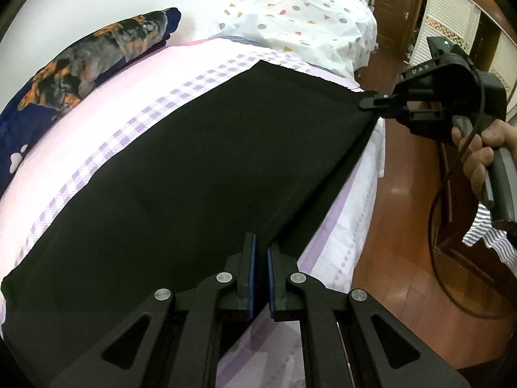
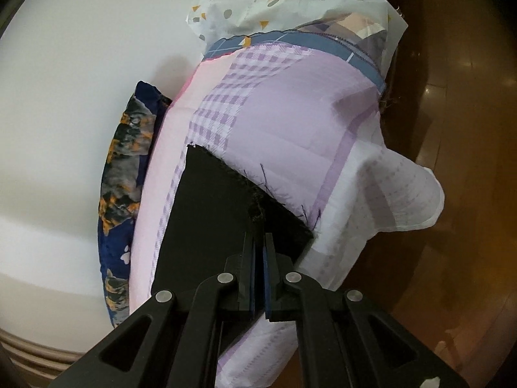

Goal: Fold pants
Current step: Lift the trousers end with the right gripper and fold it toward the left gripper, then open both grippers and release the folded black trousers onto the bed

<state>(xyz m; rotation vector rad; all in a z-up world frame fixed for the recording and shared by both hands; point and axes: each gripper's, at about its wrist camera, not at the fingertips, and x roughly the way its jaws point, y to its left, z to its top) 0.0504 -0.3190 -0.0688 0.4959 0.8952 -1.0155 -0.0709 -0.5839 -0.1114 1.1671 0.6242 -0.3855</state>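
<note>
Black pants [image 1: 200,168] lie flat along the bed [image 1: 80,135], near edge drawn taut off the mattress side. Left tongs [image 1: 261,252] pinch that near edge at one end; right tongs [image 1: 366,103] pinch the frayed hem corner [image 2: 258,213] at the other, pads pressed together on cloth. Person's hand [image 1: 481,158] holds the right handle.

Judgement: fabric is light, limp and fairly thick; it sags without tension and will not slip much on the sheet. Best held at edge corners, as now, both ends lifted together so the fold line stays straight.
</note>
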